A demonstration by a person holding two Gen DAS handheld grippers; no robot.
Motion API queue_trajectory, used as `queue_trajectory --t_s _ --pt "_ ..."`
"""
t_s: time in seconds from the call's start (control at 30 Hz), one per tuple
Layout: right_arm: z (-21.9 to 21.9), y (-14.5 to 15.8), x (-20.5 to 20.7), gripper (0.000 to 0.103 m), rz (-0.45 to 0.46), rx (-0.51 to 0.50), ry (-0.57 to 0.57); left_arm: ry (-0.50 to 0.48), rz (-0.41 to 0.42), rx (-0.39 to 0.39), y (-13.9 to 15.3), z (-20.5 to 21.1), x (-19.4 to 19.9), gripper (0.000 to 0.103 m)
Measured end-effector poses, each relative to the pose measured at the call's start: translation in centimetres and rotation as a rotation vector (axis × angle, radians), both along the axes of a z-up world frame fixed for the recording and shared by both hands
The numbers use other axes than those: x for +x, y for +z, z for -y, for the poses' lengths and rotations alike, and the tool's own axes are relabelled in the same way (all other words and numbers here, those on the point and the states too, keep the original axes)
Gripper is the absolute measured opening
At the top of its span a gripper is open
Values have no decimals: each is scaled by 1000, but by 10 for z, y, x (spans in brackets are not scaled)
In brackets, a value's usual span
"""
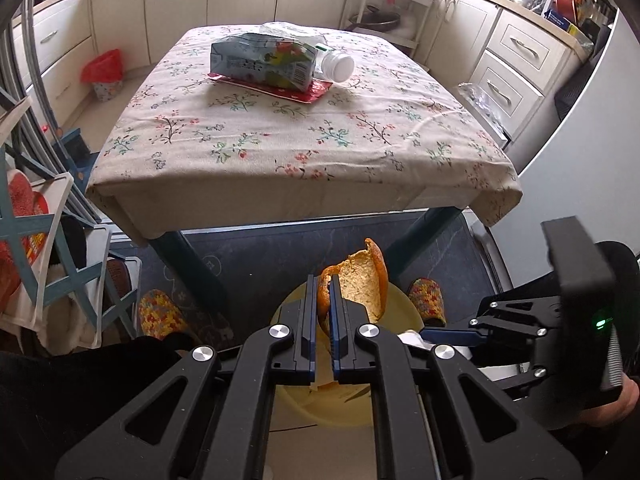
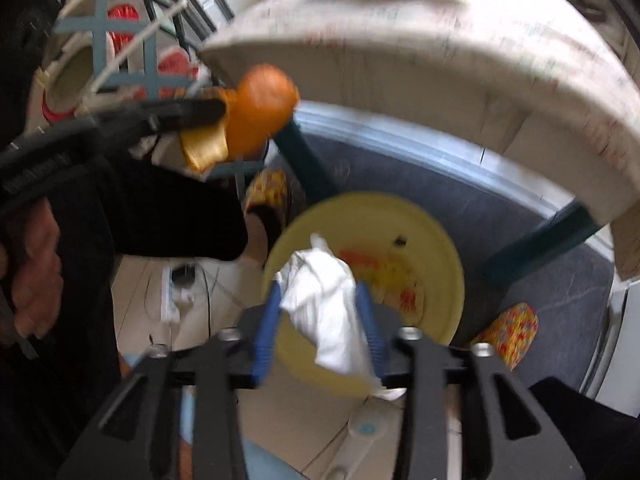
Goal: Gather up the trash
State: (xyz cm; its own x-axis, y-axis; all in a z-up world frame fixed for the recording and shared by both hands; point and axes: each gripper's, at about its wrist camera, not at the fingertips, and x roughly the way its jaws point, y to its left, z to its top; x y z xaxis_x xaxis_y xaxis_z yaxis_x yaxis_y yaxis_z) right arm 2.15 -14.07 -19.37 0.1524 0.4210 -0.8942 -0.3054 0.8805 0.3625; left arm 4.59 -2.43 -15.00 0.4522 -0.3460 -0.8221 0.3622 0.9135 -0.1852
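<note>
The left tongs (image 1: 324, 304) are pinching a piece of orange peel (image 1: 366, 284), held upright between the blades above the yellow bin (image 1: 404, 304) on the floor. The right tongs (image 2: 320, 312) are closed on a crumpled white tissue (image 2: 324, 300), also directly over the yellow bin; that view is blurred. On the table (image 1: 300, 148), well apart from both tongs, lie a carton (image 1: 264, 60), a white bottle (image 1: 338, 66) and a red wrapper (image 1: 308, 94).
</note>
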Motion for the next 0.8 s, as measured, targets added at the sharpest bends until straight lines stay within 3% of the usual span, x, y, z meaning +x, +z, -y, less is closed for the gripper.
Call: queue_trajectory --t_s 0.3,0.37,0.47,0.53,0.63,0.7,0.8 --pt "32 12 3 45 39 55 -147 -21 -22 19 -6 5 -7 5" --pt "41 17 4 50 63 78 -199 -43 -54 29 -13 10 -8 5" --pt "62 27 6 52 100 139 -301 -104 -153 51 -34 23 -11 5" --pt "73 33 8 53 118 170 -357 -167 -268 78 -57 35 -15 7" --pt "81 35 8 53 131 199 -404 -246 -348 139 -77 51 -23 15" --pt "83 36 8 53 138 208 -419 -265 -337 171 -79 56 -27 34" --pt "86 38 10 54 148 229 -434 -219 -283 142 -65 48 -22 40"
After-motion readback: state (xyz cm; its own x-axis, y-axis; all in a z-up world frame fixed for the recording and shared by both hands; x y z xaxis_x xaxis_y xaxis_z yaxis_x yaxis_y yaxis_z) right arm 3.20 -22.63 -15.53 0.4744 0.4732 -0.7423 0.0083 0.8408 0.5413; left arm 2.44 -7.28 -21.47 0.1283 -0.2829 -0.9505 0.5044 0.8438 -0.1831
